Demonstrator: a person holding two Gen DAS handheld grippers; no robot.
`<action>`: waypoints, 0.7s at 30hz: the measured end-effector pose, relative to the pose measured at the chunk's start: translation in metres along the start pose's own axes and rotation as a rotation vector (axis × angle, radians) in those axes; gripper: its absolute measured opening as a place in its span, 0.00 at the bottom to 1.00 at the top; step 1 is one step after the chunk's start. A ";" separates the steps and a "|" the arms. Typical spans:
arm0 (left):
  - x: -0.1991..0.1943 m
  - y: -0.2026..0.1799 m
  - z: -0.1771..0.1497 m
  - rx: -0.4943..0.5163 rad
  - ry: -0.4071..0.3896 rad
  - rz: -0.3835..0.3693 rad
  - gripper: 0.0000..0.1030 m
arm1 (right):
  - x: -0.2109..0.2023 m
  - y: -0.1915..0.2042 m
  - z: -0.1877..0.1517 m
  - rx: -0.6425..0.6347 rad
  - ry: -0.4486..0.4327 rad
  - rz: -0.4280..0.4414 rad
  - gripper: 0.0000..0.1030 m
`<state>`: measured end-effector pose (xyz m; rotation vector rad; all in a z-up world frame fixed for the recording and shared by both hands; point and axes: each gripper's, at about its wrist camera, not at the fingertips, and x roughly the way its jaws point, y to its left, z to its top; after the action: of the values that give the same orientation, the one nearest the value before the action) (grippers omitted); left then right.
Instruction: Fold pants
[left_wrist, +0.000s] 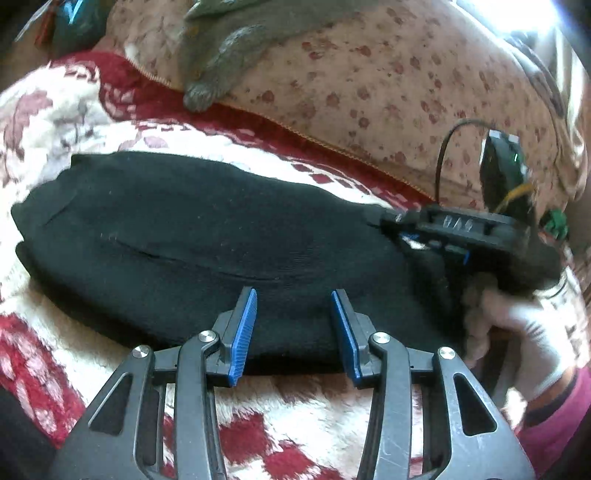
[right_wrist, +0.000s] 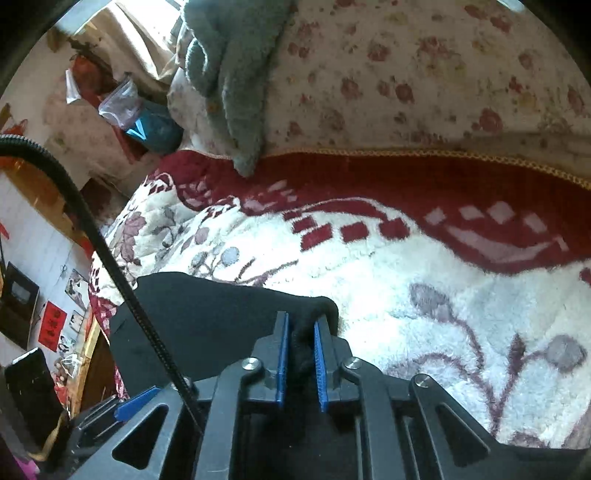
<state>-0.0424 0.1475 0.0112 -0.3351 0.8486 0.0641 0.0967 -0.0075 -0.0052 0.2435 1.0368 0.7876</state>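
The black pants (left_wrist: 192, 240) lie folded lengthwise across a red-and-white fleece blanket (left_wrist: 66, 122). My left gripper (left_wrist: 293, 299) is open, its blue pads over the near edge of the pants, holding nothing. My right gripper (right_wrist: 300, 328) is shut on a bunched corner of the pants (right_wrist: 207, 325) at their right end. In the left wrist view the right gripper (left_wrist: 388, 219) sits at the right end of the pants, held by a white-gloved hand (left_wrist: 517, 325).
A floral quilt (left_wrist: 369, 74) is heaped behind the blanket with a grey fleece garment (left_wrist: 221, 48) draped over it. A black cable (right_wrist: 110, 266) crosses the right wrist view. The bed edge and room clutter (right_wrist: 44, 317) lie to the left.
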 end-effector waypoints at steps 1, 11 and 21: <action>0.000 0.000 -0.001 0.007 -0.003 0.007 0.40 | -0.004 0.000 0.001 0.006 -0.005 0.007 0.16; -0.014 -0.013 0.001 0.027 -0.005 0.066 0.40 | -0.084 0.004 -0.033 0.031 -0.097 0.010 0.28; -0.034 -0.043 -0.003 0.063 -0.021 0.028 0.40 | -0.153 0.010 -0.085 -0.003 -0.172 -0.052 0.43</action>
<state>-0.0589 0.1091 0.0464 -0.2626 0.8328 0.0669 -0.0204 -0.1200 0.0598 0.2760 0.8766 0.7084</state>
